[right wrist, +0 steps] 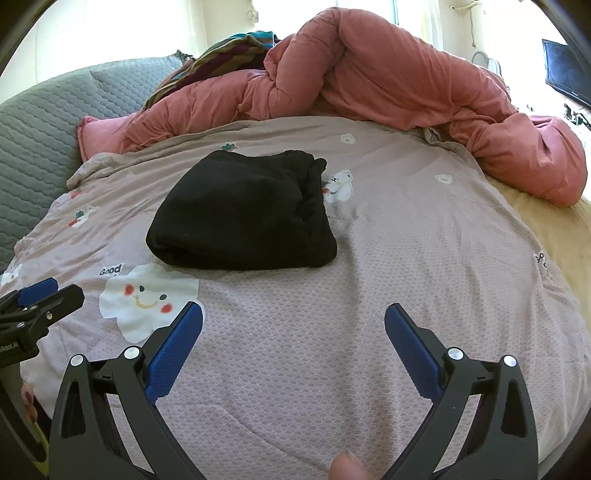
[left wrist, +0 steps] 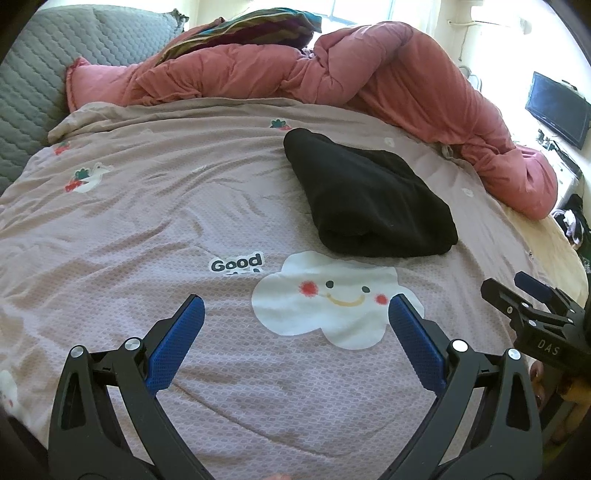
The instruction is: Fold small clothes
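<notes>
**Folded black garment on bed, both grippers wide and empty**

While both grippers hover low over the near part of the bed, neither one touches cloth. Left gripper (left wrist: 295, 306): blue-padded fingers spread wide, nothing between them, poised over the white smiling cloud print (left wrist: 332, 295) on the mauve bedspread (left wrist: 147, 221). Right gripper (right wrist: 293, 314): fingers likewise spread wide and empty, over plain bedspread to the right of the cloud.

Black garment (right wrist: 243, 214) lies folded into a compact bundle on the bedspread, just beyond the cloud print, clear of both grippers. Its rounded folded edge faces near; bunched layers show along its right side in the right wrist view.

Far side: a rumpled pink quilt (left wrist: 388, 70) heaped along the far and right edges of the bed, striped fabric (left wrist: 255, 26) on top of it at far left. Grey quilted cushion (left wrist: 44, 85) at left. Dark screen (left wrist: 557, 107) on the far right wall. A fingertip (right wrist: 345, 467) shows at the bottom edge of the right wrist view.
</notes>
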{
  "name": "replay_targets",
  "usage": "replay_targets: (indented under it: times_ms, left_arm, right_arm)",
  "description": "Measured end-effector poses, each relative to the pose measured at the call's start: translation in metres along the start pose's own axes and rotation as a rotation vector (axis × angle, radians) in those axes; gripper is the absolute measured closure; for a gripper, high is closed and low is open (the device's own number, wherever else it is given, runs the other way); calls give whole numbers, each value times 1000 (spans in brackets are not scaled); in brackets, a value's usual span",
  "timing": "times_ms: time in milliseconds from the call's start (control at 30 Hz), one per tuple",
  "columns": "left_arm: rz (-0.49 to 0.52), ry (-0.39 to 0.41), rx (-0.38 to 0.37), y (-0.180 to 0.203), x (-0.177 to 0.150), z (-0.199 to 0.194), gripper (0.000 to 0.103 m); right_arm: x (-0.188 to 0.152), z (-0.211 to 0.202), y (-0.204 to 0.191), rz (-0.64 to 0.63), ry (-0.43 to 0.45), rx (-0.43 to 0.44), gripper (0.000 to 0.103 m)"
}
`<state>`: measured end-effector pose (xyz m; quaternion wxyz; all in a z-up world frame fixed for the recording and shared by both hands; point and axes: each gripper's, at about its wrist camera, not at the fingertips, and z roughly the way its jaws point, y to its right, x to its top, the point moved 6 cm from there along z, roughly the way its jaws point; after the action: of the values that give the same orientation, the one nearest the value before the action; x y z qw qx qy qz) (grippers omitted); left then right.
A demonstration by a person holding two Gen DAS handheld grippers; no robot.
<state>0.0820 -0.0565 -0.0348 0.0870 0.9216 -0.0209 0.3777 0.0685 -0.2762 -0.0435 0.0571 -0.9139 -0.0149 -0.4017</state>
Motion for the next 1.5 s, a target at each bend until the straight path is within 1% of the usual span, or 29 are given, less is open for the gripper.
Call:
replay_targets:
  times_ms: [300,1167,1500]
  left_arm:
    - [6,2,1,1,0,-2,10]
    - [-2,5,24,-4,1,-3,10]
    - [-2,-9,38,-7,0,-2,10]
  right_arm:
    - [-2,-3,1,-5,10,-8,5]
    - [-2,-3,3,-9,4,-8,5]
    - [-2,-3,5,-5,0,-13,5]
